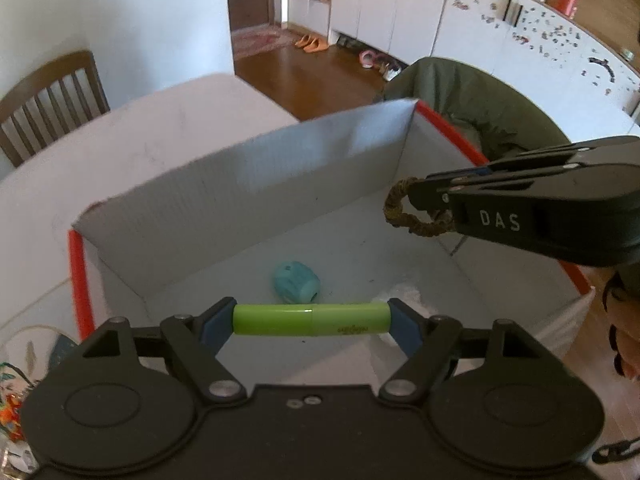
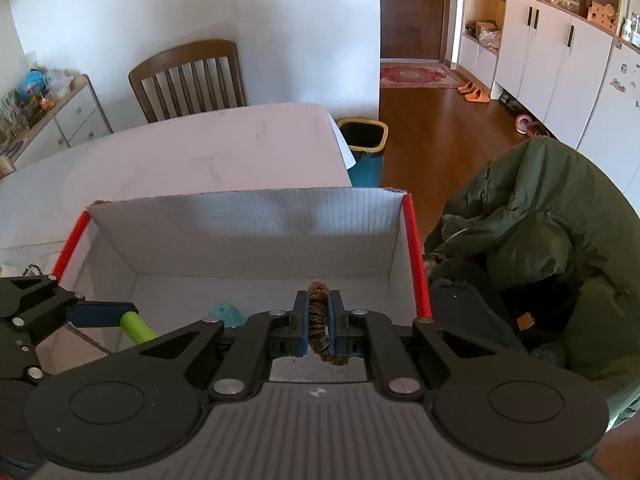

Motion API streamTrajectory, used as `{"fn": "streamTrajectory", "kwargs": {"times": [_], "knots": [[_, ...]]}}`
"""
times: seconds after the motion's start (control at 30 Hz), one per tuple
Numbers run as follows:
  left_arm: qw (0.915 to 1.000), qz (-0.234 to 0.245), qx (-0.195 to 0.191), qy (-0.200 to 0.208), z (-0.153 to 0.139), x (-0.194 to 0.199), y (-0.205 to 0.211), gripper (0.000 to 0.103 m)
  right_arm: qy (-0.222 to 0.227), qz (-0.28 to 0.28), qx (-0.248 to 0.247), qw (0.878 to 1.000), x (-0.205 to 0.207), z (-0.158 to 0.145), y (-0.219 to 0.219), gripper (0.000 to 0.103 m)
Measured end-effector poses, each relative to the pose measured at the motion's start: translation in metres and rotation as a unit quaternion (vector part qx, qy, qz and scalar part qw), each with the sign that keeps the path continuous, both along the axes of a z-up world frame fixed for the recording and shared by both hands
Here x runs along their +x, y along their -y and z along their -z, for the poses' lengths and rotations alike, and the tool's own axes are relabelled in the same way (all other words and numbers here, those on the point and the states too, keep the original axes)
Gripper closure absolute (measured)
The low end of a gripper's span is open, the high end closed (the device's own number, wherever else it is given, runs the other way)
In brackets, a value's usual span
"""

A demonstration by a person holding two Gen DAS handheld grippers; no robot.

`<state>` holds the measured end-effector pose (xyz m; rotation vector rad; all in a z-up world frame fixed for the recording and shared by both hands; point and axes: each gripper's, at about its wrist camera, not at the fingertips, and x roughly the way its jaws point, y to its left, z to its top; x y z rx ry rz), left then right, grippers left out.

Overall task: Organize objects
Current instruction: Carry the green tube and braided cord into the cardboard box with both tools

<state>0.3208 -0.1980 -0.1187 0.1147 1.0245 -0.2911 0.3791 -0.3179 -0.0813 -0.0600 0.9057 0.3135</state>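
Progress is judged to be partway. One turquoise object (image 1: 296, 282) already lies on the floor of the white box (image 1: 256, 184), near its middle, and something pale and crumpled is seen toward the box's right side. Two more items are held above the box interior, not yet dropped: a green tube (image 1: 310, 319) is clamped end to end by the left gripper (image 1: 310, 320), and a brown braided loop (image 2: 320, 322) is pinched in the right gripper (image 2: 319, 322) near the right wall. Both releases remain. Further clutter is glimpsed at the table's left edge.
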Motion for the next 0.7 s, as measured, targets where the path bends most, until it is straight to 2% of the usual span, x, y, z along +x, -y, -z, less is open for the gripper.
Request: {"fn": "streamTrajectory", "kwargs": {"times": [0.2,0.4,0.7], "knots": [[0.9996,-0.008,0.009,-0.027,0.017,0.011,0.001,0.023,-0.020,-0.009,-0.016,1.000,0.007,0.018,-0.007,0.094],[0.9982,0.003,0.014,-0.059,0.023,0.023,0.004,0.023,-0.050,-0.020,-0.019,0.998,0.007,0.033,-0.011,0.094],[0.9930,0.003,0.016,-0.117,0.038,0.034,0.001,0.023,-0.081,-0.014,-0.005,0.997,0.009,0.039,-0.009,0.094]]}}
